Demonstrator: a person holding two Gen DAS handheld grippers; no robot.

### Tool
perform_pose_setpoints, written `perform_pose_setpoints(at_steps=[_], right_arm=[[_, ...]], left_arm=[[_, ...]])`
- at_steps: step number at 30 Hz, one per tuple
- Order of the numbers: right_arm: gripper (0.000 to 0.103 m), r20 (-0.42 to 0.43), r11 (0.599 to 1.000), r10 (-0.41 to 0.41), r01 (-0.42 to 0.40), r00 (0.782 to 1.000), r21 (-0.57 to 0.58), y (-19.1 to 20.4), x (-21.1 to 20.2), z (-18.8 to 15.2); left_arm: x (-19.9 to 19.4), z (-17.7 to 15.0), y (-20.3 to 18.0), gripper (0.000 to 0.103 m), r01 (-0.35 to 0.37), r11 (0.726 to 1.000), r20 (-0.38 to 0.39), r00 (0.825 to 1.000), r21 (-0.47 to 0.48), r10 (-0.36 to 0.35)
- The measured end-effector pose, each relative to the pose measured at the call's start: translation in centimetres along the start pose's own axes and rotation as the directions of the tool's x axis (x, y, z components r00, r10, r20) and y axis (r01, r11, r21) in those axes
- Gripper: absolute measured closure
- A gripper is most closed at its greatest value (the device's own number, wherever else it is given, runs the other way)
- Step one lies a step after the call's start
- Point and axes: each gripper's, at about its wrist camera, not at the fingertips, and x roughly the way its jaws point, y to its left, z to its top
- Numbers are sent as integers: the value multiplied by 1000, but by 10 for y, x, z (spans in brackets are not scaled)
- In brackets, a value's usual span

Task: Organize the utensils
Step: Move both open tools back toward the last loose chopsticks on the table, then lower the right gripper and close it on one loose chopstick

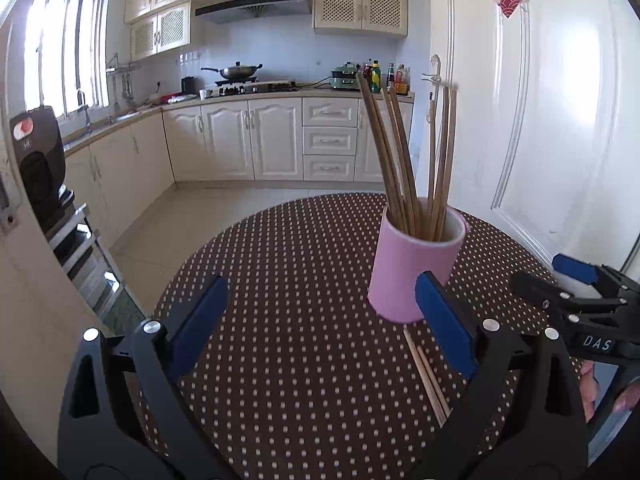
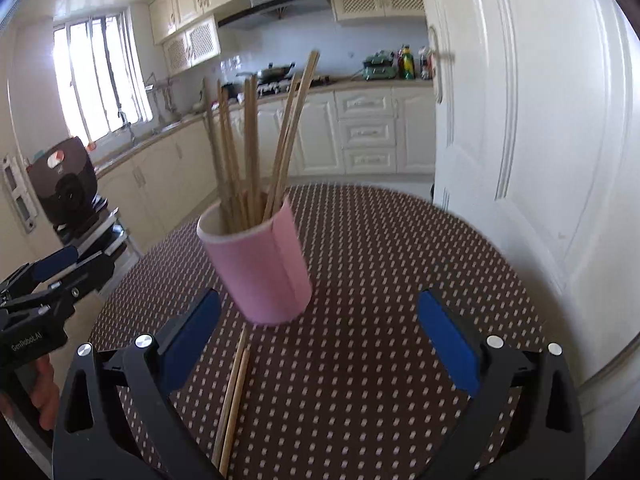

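Observation:
A pink cup stands upright on the dotted brown table, holding several wooden chopsticks. Two loose chopsticks lie flat on the cloth just in front of the cup. My left gripper is open and empty, to the left of the cup and the loose pair. My right gripper is open and empty, with the cup near its left finger and the loose pair beside that finger. Each gripper shows at the edge of the other's view.
A white door stands close on the right of the table. A black appliance sits on a metal rack at the left. Kitchen cabinets and a stove line the far wall beyond the tiled floor.

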Motion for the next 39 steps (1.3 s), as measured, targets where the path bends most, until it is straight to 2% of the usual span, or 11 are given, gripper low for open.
perform_pose_setpoints(at_steps=[7, 17, 22, 33, 39], right_arm=[[8, -138, 997, 59, -65, 989, -41, 11, 7, -21], [8, -273, 993, 18, -48, 962, -105, 25, 24, -39], [8, -302, 990, 5, -46, 953, -131, 31, 31, -44], [8, -346, 983, -39, -26, 937, -183, 44, 51, -56], [8, -329, 981, -68, 3, 942, -195, 42, 57, -59]], left_arm=[[-5, -21, 9, 10, -1, 1000, -43, 999, -17, 1], [6, -49, 13, 10, 26, 999, -155, 988, -23, -30], [10, -58, 13, 10, 39, 999, -191, 981, -24, -43], [6, -74, 22, 10, 37, 998, -216, 975, -49, -47], [-3, -84, 25, 10, 40, 997, -212, 976, -66, -54]])
